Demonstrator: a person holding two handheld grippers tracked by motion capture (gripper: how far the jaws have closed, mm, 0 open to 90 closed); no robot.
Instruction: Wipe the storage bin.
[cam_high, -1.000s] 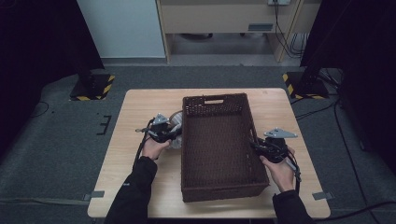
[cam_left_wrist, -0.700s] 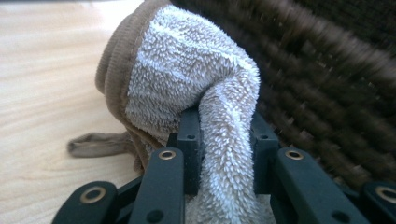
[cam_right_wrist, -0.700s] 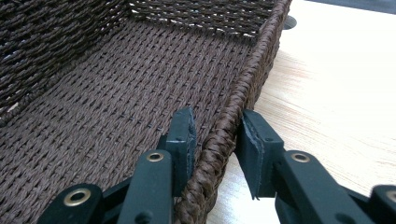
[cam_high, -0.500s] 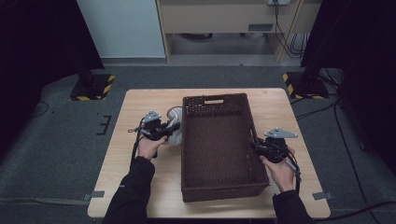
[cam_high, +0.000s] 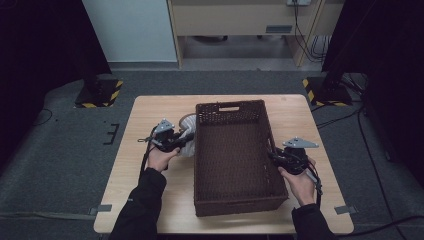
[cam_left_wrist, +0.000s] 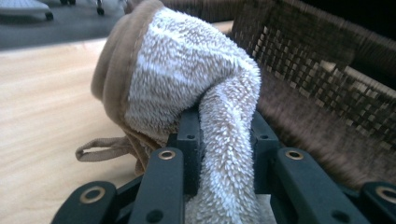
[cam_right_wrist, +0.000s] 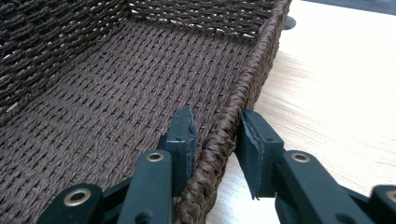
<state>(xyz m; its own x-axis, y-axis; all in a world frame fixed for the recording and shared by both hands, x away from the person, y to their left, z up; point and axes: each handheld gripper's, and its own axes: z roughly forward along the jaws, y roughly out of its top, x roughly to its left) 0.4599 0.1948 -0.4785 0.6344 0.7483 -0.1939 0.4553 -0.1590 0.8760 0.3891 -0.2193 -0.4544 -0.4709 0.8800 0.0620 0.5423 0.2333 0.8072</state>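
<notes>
A light wooden table (cam_high: 150, 120) stood on grey carpet in a dim room, with a pale cabinet behind it. One brown wicker basket (cam_high: 235, 200) sat in the middle of the table, empty. One towel (cam_left_wrist: 187, 74), white fleece edged in tan, hung just outside the basket's left wall, above the tabletop.

The left gripper (cam_high: 186, 142) was clamped on a pinched fold of the towel, its jaws squeezing the pile. The right gripper (cam_high: 272, 156) straddled the basket's right rim (cam_right_wrist: 219, 140), its jaws closed on the braided edge.

The towel looked soft, light and limp; it would probably droop and swing from any single pinch, so a thick gathered fold seemed the safest hold, and the tan hem loop (cam_left_wrist: 100, 147) might catch on the weave. The basket seemed stiff and light enough to slide if pushed, which was likely why the rim was held. In all: one basket, one towel, two grippers.
</notes>
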